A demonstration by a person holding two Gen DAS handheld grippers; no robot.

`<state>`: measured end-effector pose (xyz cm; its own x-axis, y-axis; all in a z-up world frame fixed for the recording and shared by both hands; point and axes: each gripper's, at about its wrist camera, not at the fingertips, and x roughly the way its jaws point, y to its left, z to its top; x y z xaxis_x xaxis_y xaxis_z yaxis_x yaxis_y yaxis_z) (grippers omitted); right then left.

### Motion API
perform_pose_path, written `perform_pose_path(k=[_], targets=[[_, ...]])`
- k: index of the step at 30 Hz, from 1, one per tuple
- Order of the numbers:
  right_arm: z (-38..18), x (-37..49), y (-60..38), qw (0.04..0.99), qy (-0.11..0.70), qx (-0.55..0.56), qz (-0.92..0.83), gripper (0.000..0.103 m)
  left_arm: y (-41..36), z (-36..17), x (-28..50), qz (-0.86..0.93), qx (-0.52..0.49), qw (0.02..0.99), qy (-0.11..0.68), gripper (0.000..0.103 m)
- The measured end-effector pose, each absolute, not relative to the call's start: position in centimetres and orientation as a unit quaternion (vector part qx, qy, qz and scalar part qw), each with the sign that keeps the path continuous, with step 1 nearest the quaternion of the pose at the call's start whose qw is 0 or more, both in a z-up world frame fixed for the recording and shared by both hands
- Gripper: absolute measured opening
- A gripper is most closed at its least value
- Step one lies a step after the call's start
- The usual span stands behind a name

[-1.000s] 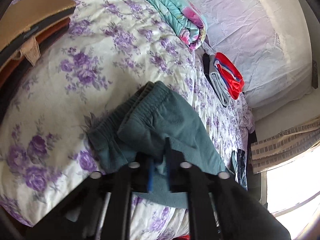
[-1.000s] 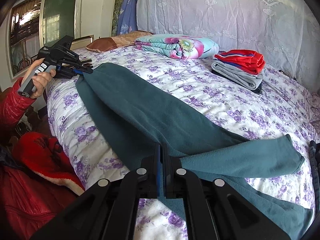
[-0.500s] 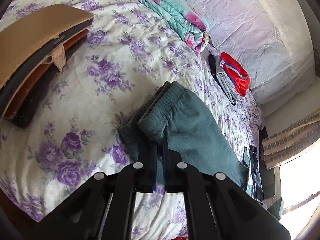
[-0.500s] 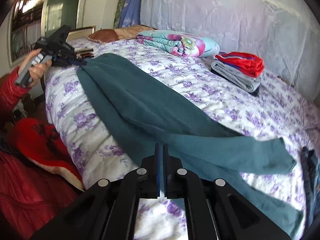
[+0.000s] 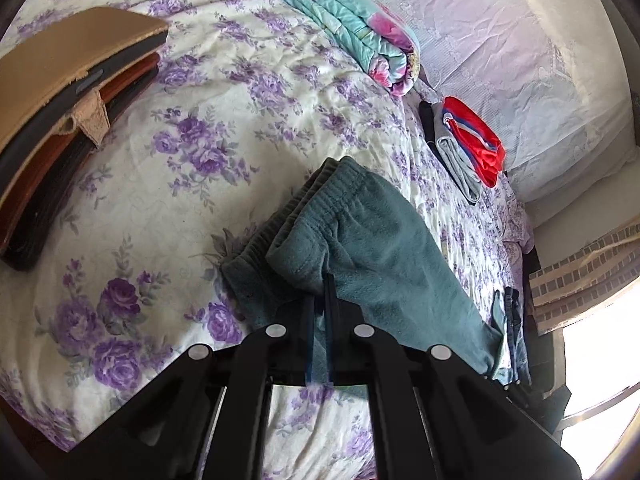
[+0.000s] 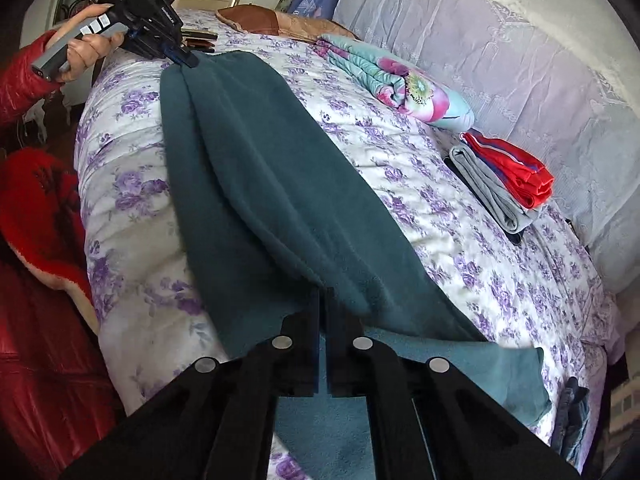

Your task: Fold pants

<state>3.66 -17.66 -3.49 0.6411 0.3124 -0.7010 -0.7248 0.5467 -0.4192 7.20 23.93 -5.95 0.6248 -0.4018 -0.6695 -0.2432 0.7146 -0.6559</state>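
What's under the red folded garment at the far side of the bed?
The red garment lies on a folded grey garment, with something dark beneath that, resting on the floral bedspread. What the dark layer is can't be told.

Floral bedspread; folded quilt; clothes stack

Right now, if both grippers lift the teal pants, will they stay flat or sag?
Likely sag: the teal pants drape limply over the bed edge. The fleecy fabric probably grips, not slips. The free leg end would likely dangle.
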Motion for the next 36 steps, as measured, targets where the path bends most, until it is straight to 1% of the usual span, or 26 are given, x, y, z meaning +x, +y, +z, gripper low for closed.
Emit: perform_pose_path(k=[4, 8, 10, 15, 18, 19, 21, 24, 26, 28, 29, 30, 33, 36], targets=[[-1.6, 1.9, -18.4, 0.848, 0.268, -0.33, 0.316, 0.002, 24.3, -4.5, 6.3, -0.051, -0.375, 0.831, 0.408, 0.001], [-1.3, -0.2, -19.1, 0.849, 0.278, -0.306, 0.33, 0.002, 24.0, -3.1, 5.2, -0.049, -0.356, 0.846, 0.393, 0.001], [-2.3, -0.9, -19.1, 0.843, 0.289, -0.305, 0.335, 0.002, 23.9, -3.6, 4.9, -0.044, -0.355, 0.845, 0.399, 0.001], [-5.3, -0.6, -19.1, 0.837, 0.323, -0.29, 0.332, 0.003, 24.3, -6.7, 5.1, -0.025, -0.359, 0.826, 0.433, 0.002], [-5.1, -0.5, -19.2, 0.837, 0.331, -0.275, 0.336, 0.005, 24.1, -5.9, 4.3, -0.014, -0.344, 0.839, 0.422, 0.007], [-4.9, -0.4, -19.4, 0.837, 0.337, -0.264, 0.34, 0.005, 24.1, -5.1, 3.5, 0.001, -0.336, 0.848, 0.41, 0.016], [-4.6, -0.4, -20.0, 0.84, 0.342, -0.24, 0.346, 0.009, 24.0, -3.6, 2.1, 0.031, -0.316, 0.868, 0.383, 0.024], [-3.4, -0.5, -21.3, 0.849, 0.342, -0.176, 0.363, 0.009, 22.7, -1.7, 0.7, 0.026, -0.286, 0.887, 0.361, 0.024], [-2.3, -0.2, -22.2, 0.864, 0.33, -0.129, 0.359, 0.009, 20.2, -0.7, 1.2, -0.016, -0.267, 0.893, 0.363, 0.024], [-2.0, 0.7, -22.3, 0.879, 0.321, -0.113, 0.333, 0.024, 15.8, -0.6, 2.9, -0.075, -0.234, 0.889, 0.385, 0.024], [-2.2, 1.3, -22.1, 0.883, 0.325, -0.109, 0.321, 0.042, 14.0, -0.7, 3.6, -0.097, -0.223, 0.887, 0.393, 0.024], [-2.6, 2.0, -22.0, 0.884, 0.336, -0.107, 0.307, 0.046, 11.2, -1.0, 4.7, -0.128, -0.206, 0.881, 0.406, 0.026], [-5.0, 4.2, -22.4, 0.867, 0.402, -0.086, 0.281, 0.046, 4.1, -2.1, 6.7, -0.201, -0.164, 0.86, 0.44, 0.033], [-4.6, 3.9, -24.1, 0.867, 0.404, -0.034, 0.289, 0.045, -2.1, -3.6, 7.9, -0.245, -0.111, 0.844, 0.464, 0.034]])
